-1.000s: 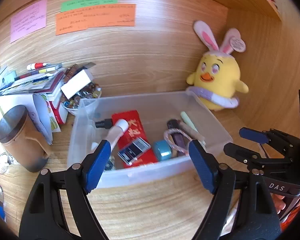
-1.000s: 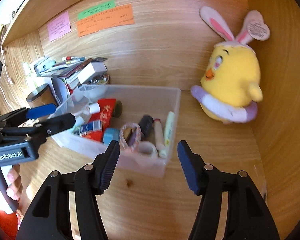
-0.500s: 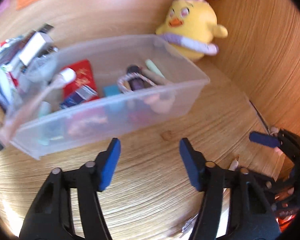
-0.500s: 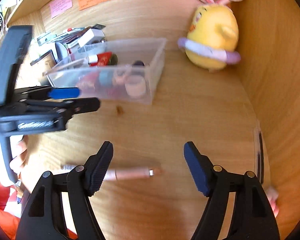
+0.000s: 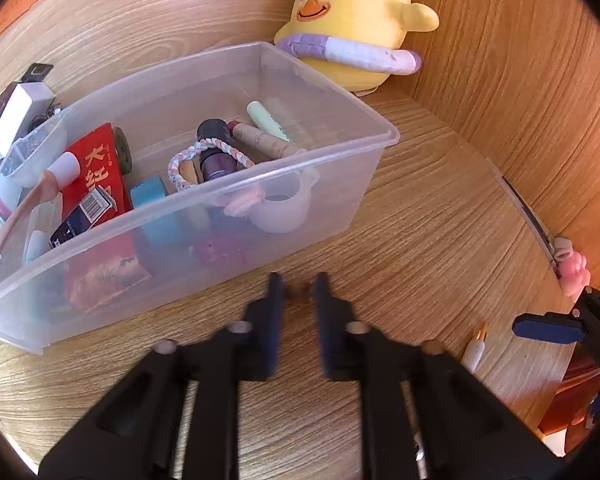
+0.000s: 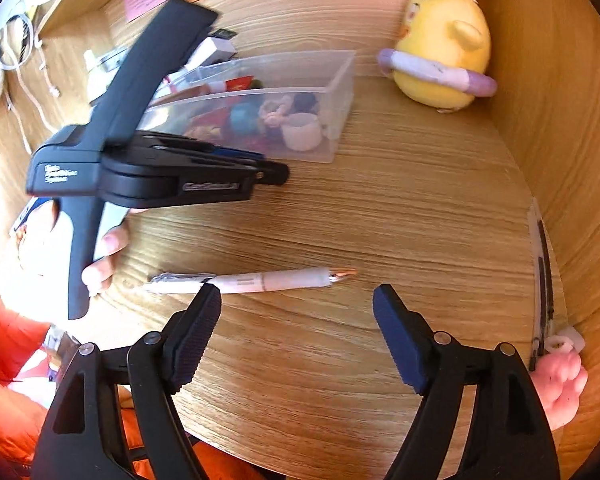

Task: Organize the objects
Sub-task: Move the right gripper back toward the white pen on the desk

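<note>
**One pen loose on the surface, one bin waiting for it**

One white pen with a copper tip lies on the wooden surface, well in front of the clear plastic bin and apart from it. The right gripper hangs just short of the pen, its jaws apart and having just been opening, nothing between them. The left gripper has its jaws drawn together on nothing, close before the bin's front wall.

The step in hand looks like the reach for the pen. The next move probably calls for lowering the right gripper so the pads straddle the barrel, closing across it, then carrying it over the bin's rim.

By count: two grippers, one bin, one loose pen, one yellow plush chick in the back corner. In the bin I can make out one braided hair tie, one red packet, one white cup-like piece and several sticks or tubes whose number is unclear. One pink object lies against the right wall.
</note>
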Tool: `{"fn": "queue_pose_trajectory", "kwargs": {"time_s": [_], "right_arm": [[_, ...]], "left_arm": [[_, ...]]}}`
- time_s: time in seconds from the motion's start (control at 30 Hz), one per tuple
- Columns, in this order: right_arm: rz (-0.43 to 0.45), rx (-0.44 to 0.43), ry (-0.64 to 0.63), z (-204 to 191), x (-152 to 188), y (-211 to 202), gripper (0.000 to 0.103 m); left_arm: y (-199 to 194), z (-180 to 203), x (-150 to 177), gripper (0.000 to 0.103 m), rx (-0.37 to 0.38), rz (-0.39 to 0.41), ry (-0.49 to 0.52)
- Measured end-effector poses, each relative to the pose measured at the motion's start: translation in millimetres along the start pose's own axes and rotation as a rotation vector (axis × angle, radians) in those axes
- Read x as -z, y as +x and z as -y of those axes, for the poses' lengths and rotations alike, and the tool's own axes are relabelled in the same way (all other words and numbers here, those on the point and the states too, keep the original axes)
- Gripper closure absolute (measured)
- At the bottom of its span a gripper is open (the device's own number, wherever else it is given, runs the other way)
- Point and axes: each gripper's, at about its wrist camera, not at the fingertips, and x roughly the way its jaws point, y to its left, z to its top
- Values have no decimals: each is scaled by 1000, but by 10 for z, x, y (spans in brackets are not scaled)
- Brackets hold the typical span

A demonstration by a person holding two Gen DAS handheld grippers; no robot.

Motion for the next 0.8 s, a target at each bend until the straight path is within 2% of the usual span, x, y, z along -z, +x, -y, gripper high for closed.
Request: {"fn": "queue_pose_trajectory", "kwargs": {"time_s": [0.27,0.5,0.63,0.8], "right_arm": [[-23,-12,-103,-179,-15,93,22],[-65,36,-186,-327,-66,236,22],[-78,67,-259,-445,-106,332,22],[-79,53,-297,-558,-200,422,25]], "left_arm": [[-199,-197,244,91,-4,2,-25],[-462,-495,576,91,-12,0,-100],[-598,-585,769,91,-20,12,-104],[-665,-581,877,91,-30,19,-82]]}}
